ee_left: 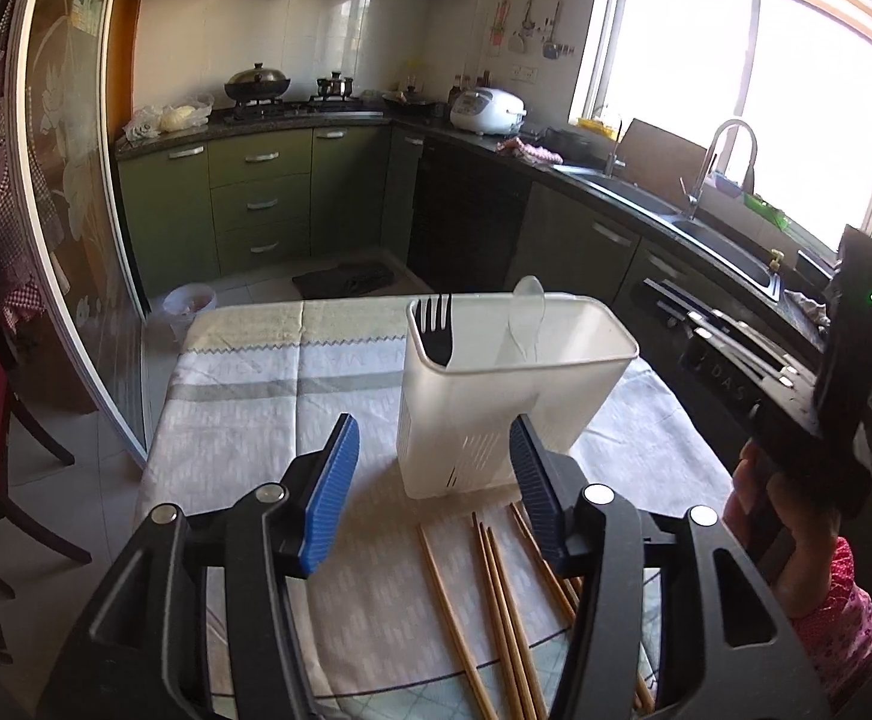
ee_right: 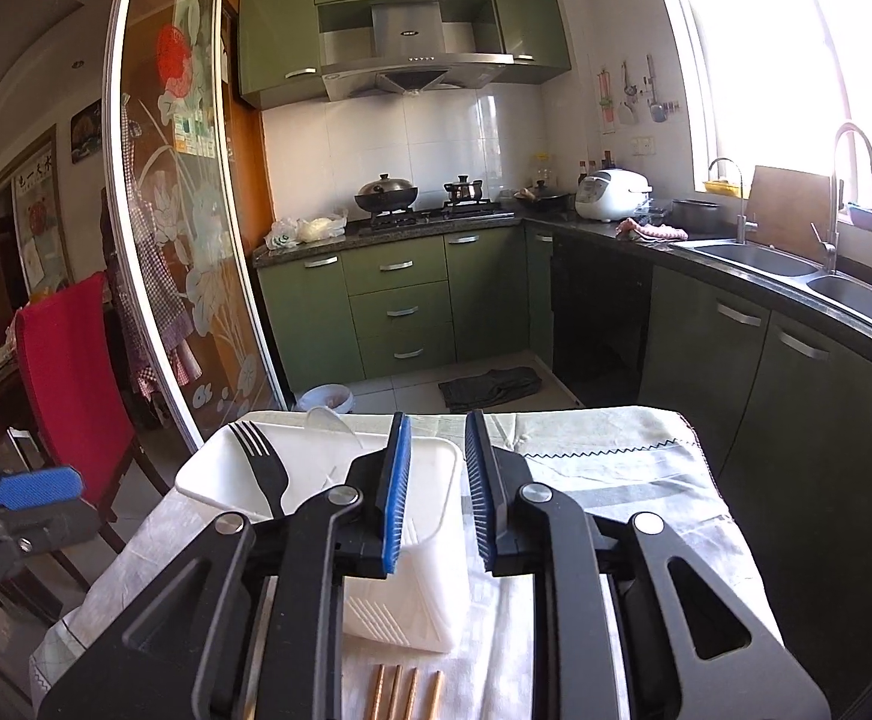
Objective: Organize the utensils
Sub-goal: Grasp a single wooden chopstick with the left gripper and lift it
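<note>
The white utensil holder (ee_left: pixel 511 396) stands upright on the cloth-covered desk (ee_left: pixel 256 396), a black fork (ee_left: pixel 438 330) and a clear spoon (ee_left: pixel 526 315) inside. Wooden chopsticks (ee_left: pixel 496 600) lie at its 6 o'clock. The left gripper (ee_left: pixel 436 480) fingers are spread, empty. The right gripper (ee_right: pixel 436 492) fingers stand slightly apart, pinching nothing.

The left wrist camera sat just behind the left gripper (ee_left: pixel 433 468), looking forward and down along its blue-padded fingers (ee_left: pixel 334 492) over the table (ee_left: pixel 244 408). The white utensil holder (ee_left: pixel 496 396) stood close ahead, between the fingertips; wooden chopsticks (ee_left: pixel 496 600) lay below them. The right wrist camera looked from behind the right gripper (ee_right: pixel 436 492), tilted less steeply, with the holder (ee_right: pixel 424 540) just ahead to its left. Both views shared the holder, black fork (ee_left: pixel 438 330) (ee_right: pixel 268 468), tablecloth, and the kitchen beyond.
</note>
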### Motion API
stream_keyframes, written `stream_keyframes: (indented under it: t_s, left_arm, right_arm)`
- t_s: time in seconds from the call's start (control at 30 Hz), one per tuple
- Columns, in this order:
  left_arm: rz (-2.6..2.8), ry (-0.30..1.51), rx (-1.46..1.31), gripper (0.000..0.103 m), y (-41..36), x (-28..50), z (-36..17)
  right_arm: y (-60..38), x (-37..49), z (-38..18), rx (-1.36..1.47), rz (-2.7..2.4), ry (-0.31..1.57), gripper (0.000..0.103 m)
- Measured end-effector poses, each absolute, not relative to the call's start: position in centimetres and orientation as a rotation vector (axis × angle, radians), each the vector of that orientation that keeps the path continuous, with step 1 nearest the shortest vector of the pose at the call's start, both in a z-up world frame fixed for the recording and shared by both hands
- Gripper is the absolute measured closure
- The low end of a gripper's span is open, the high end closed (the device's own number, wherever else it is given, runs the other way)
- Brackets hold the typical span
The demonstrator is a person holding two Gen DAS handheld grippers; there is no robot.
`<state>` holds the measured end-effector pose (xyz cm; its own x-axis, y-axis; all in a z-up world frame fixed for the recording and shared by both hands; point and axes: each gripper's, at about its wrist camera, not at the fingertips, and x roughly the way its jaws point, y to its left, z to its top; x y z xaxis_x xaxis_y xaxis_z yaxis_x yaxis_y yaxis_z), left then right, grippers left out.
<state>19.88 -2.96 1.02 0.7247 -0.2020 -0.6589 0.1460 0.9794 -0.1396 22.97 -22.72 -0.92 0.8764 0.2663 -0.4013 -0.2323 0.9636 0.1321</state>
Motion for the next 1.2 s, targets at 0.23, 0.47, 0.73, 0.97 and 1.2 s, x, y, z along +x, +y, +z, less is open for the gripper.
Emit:
stream_keyframes:
  t_s: [0.23,0.47,0.73,0.97,1.2]
  left_arm:
    - [-0.213,1.109,-0.094,0.044,-4.1,21.3,-5.8]
    - [-0.158,1.290,-0.086,0.047,-5.3,22.4,-10.7]
    - [-0.088,1.331,-0.053,0.076,-6.0,23.7,-12.3]
    - [-0.039,1.312,-0.017,0.091,-6.3,24.3,-12.7]
    - [-0.044,1.304,0.028,0.097,-8.9,24.1,-13.0]
  right_arm:
    - [-27.4,17.8,-2.8,0.125,0.228,0.493,0.075]
    - [-30.6,15.2,-6.1,0.141,0.217,0.601,0.069]
    - [-31.4,14.2,-7.1,0.130,0.218,0.643,0.068]
    - [-31.5,14.3,-6.3,0.122,0.214,0.645,0.063]
    - [-30.6,14.9,-6.4,0.094,0.236,0.695,0.063]
